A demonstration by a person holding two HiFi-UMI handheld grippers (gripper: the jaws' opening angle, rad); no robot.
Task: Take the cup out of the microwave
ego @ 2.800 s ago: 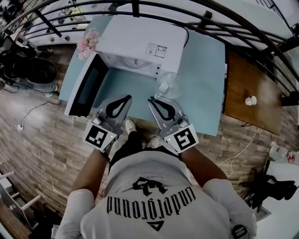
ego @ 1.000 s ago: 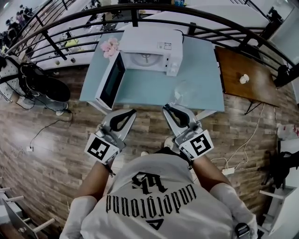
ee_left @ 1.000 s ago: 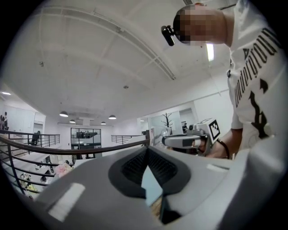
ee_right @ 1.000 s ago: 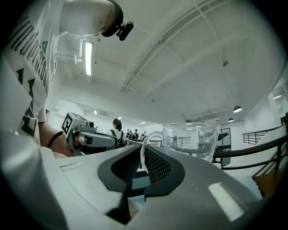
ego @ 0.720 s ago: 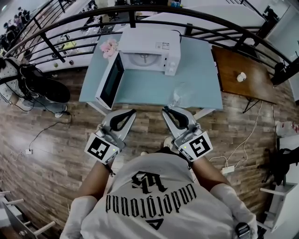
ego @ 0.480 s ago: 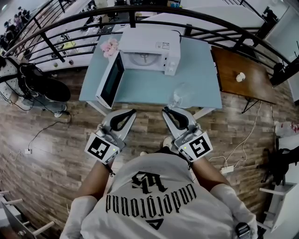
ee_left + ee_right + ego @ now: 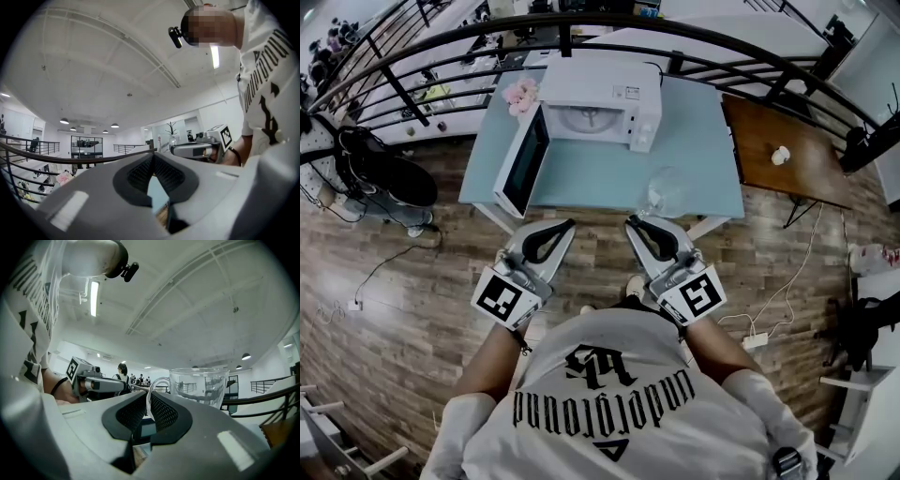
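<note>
Status, left to right: microwave door (image 7: 522, 167) hangs open at the left side of the blue desk (image 7: 703, 141). I see no cup in the cavity of the microwave (image 7: 600, 80) from the head view.

Left tool (image 7: 567, 225) sits just off the desk's near edge with its pads pressed together and nothing between them; its own view shows the same.

Right tool (image 7: 632, 222) is pinching the handle (image 7: 149, 394) of the glass cup (image 7: 666, 191). The cup is upright, outside the microwave and well apart from it, over the near right part of the desk. I can't tell whether its base touches the desk.

My read: extraction is done and I'm in the carry/place step. Next move calls for keeping the cup level and lowering it onto bare desk, a bit in from the edge. Then I spread the right tool and back straight off so the handle doesn't snag. Left tool is free for the door if wanted.
</note>
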